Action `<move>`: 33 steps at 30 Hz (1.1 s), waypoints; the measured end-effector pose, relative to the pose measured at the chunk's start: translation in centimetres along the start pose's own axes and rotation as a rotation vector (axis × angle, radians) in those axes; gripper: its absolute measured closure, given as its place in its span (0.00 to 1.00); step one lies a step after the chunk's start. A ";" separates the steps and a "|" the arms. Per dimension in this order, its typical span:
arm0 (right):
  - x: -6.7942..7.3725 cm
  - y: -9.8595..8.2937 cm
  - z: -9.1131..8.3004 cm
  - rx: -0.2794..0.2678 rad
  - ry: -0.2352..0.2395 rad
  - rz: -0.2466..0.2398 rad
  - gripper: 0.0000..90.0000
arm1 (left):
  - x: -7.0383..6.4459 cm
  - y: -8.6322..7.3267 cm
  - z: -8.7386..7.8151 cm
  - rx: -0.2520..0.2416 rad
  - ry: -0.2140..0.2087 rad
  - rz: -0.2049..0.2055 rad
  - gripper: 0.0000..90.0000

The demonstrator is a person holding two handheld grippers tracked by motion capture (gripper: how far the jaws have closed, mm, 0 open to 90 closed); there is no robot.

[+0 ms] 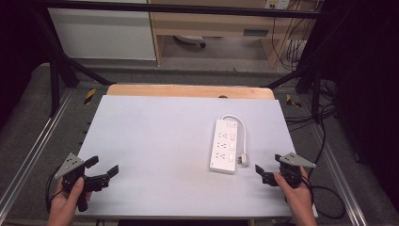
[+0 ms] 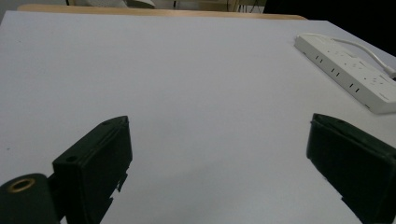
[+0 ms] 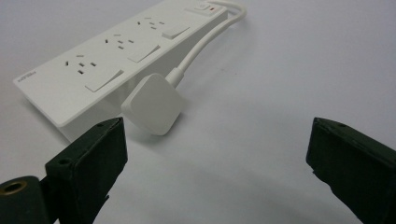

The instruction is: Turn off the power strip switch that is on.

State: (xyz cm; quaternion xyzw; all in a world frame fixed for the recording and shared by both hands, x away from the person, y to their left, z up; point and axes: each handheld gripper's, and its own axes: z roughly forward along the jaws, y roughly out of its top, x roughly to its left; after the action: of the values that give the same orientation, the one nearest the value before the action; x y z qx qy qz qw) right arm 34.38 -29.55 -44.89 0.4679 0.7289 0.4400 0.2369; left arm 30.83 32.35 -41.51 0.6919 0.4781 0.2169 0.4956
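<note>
White table top [image 1: 160, 141], flat, rectangular, with a bare wooden strip [image 1: 188, 90] showing along its far edge. Dark metal frame rails [image 1: 28, 146] run down both sides of the table. White power strip [image 1: 224, 145] lies flat on the right half of the table, long axis running near to far, three socket groups each with a rocker switch beside it. Its white cable [image 1: 241, 127] leaves the far end, loops round and runs down the right side of the strip to a white plug [image 1: 243, 159], which lies on the table just beside the strip's near right corner; in the right gripper view the plug [image 3: 152, 103] sits close in front of the left jaw. Left gripper [image 1: 104, 167] at the near left corner of the table, held in the left hand [image 1: 66, 200], jaws spread wide, nothing between them. Right gripper [image 1: 267, 169] at the near right edge, held in the right hand [image 1: 296, 195], jaws also wide apart and empty, near the plug but clear of it.
</note>
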 end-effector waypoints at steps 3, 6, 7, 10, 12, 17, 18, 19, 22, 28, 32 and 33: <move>0.1 0.0 0.1 -0.003 0.004 -0.001 0.06 | 0.0 0.0 0.1 0.002 -0.003 -0.002 0.08; 0.4 0.1 0.4 -0.005 0.016 -0.014 0.06 | 0.0 0.0 0.2 -0.001 0.000 0.001 0.08; 0.4 0.1 0.4 -0.005 0.016 -0.014 0.06 | 0.0 0.0 0.2 0.000 0.001 0.005 0.08; 0.8 0.4 0.4 -0.013 0.031 -0.030 0.06 | -0.1 0.0 0.3 0.007 0.001 0.014 0.08; 1.0 0.5 0.4 -0.018 0.034 -0.030 0.06 | -0.2 0.0 0.2 0.006 0.003 0.012 0.08; 1.1 0.7 -0.1 -0.026 0.047 -0.009 0.06 | -0.1 0.0 0.2 0.002 0.005 0.012 0.08; 1.1 0.7 -0.2 -0.029 0.048 -0.004 0.06 | -0.1 0.0 0.2 0.000 0.003 0.012 0.08; 1.1 0.7 -0.3 -0.032 0.047 -0.001 0.06 | -0.1 0.0 0.2 -0.002 0.002 0.012 0.08; 1.2 0.9 -0.7 -0.042 0.048 0.006 0.06 | -0.3 0.0 0.1 -0.001 -0.002 0.019 0.07; 1.3 1.1 -1.0 -0.035 0.040 0.006 0.04 | -0.6 0.2 -0.4 -0.021 -0.014 0.027 0.07; 1.4 1.3 -1.5 -0.054 0.041 0.016 0.04 | -0.6 0.2 -0.3 -0.015 -0.012 0.027 0.07; 1.6 1.5 -1.7 -0.061 0.045 0.019 0.03 | -0.6 0.2 -0.3 -0.014 -0.013 0.028 0.07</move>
State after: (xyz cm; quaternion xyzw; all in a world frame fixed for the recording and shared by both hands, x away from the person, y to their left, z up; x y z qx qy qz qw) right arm 33.12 -28.56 -42.64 0.4574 0.7158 0.4746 0.2305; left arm 30.42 31.91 -41.14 0.6965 0.4636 0.2223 0.5004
